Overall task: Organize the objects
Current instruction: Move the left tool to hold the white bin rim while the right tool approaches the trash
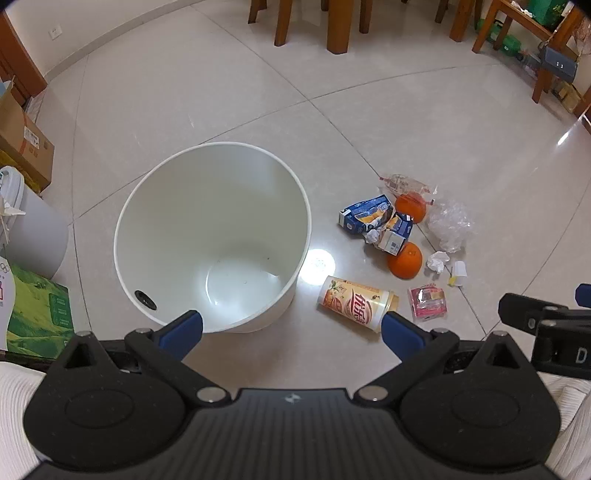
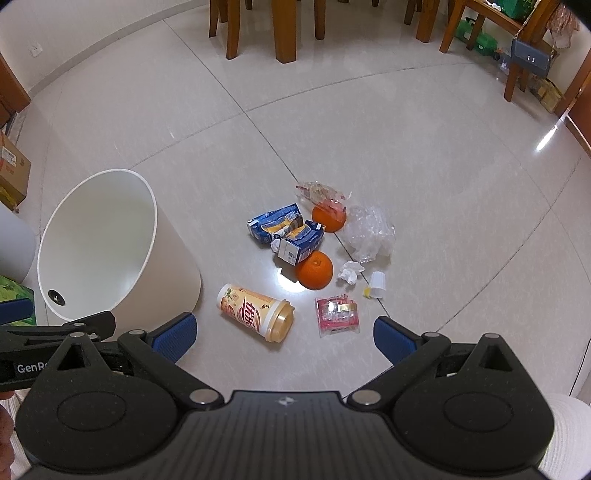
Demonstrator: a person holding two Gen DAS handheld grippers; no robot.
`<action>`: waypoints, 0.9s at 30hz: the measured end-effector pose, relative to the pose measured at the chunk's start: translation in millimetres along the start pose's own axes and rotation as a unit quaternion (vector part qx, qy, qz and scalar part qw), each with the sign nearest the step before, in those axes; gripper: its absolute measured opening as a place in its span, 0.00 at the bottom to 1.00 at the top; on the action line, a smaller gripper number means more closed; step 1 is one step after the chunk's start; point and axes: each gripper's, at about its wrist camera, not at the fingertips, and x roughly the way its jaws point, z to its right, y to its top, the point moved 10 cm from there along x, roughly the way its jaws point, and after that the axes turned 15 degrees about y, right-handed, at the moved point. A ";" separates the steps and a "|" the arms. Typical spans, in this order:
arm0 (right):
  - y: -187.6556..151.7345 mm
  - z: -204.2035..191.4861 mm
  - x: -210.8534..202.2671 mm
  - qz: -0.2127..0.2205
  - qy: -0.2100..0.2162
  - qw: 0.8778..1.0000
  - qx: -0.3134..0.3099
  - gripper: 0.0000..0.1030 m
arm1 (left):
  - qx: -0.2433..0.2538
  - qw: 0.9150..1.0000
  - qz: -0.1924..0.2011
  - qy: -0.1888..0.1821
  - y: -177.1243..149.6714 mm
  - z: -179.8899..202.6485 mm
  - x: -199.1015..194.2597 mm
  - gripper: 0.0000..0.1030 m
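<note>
Both grippers, left (image 1: 291, 330) and right (image 2: 284, 334), gape wide, empty. Cup (image 2: 255, 315) lies sideways; may roll off pads. Oranges (image 2: 314, 270) likewise. Bin (image 1: 207, 236) near.

A glossy pale tiled floor (image 1: 229, 96) with thin grout lines fills the view ahead of the tongs. Far ahead stand the brown wooden legs of chairs (image 1: 338, 26). Far ahead to the right, a wooden side table (image 1: 517, 22) has a grey-blue handbag (image 1: 557, 64) hanging from it. To the left sit a brown cardboard box (image 1: 22, 144), a grey round plastic bin (image 1: 31, 225) and a green printed carton (image 1: 37, 314).
</note>
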 end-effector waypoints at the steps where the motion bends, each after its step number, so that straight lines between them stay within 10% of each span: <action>1: 0.5 -0.7 -0.5 0.000 0.001 1.000 0.000 1.00 | -0.002 1.000 0.000 -0.001 0.1 0.1 -0.4 0.99; 27: 5.9 -11.9 2.8 0.016 0.010 1.000 -0.011 1.00 | 0.016 1.000 0.014 -0.007 -1.7 2.0 8.6 0.99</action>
